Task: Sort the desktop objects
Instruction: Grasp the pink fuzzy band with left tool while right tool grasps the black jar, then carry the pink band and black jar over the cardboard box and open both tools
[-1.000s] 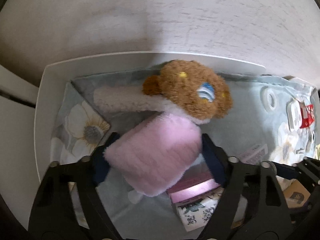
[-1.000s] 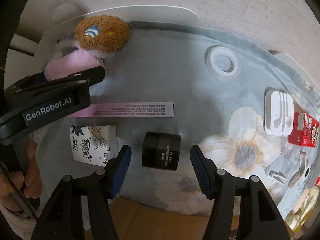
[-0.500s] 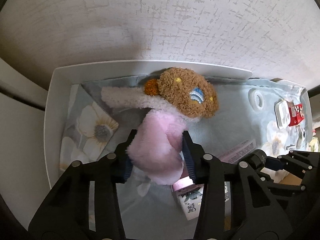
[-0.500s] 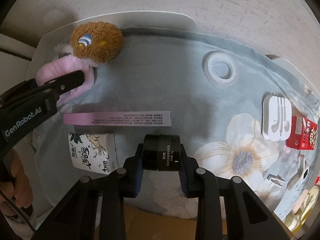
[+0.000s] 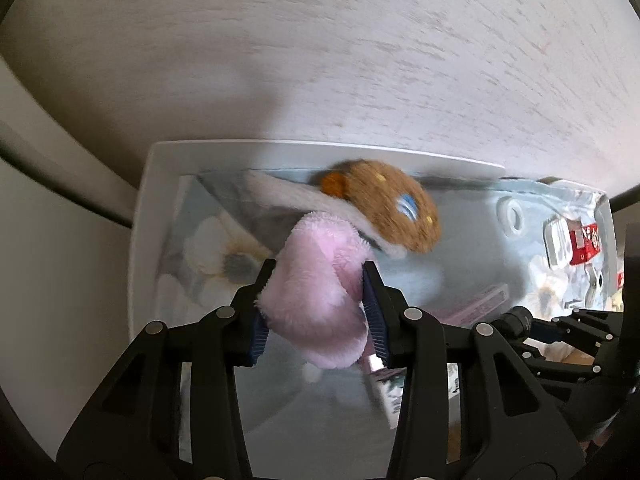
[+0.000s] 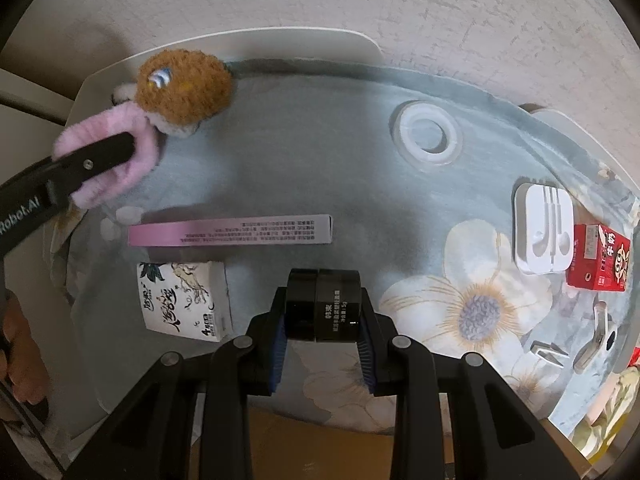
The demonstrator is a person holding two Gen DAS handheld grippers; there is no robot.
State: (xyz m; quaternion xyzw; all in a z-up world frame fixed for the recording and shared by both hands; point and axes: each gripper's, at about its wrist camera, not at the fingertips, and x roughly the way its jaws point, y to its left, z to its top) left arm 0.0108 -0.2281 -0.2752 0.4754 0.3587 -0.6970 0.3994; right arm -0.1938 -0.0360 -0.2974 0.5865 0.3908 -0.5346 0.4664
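Observation:
My left gripper (image 5: 318, 280) is shut on the pink body of a plush toy (image 5: 320, 300) with a brown head (image 5: 392, 208), held above the floral cloth (image 5: 460, 240). The toy also shows in the right wrist view (image 6: 180, 88) at the far left, with a left finger (image 6: 92, 160) across its pink part. My right gripper (image 6: 322, 308) is shut on a black cylindrical jar (image 6: 324, 304) lying on its side, held near the cloth's (image 6: 304, 152) front edge.
On the cloth lie a long pink box (image 6: 232, 230), a white tissue pack (image 6: 184, 300), a white ring (image 6: 428, 136), a white earphone case (image 6: 544, 232), a red carton (image 6: 598, 256) and small metal clips (image 6: 600, 336). A white tray rim (image 5: 140, 240) and wall stand behind.
My left gripper closed on the plush toy and has lifted it back from the tray. My right gripper moved forward, closed on the black jar and now holds it.

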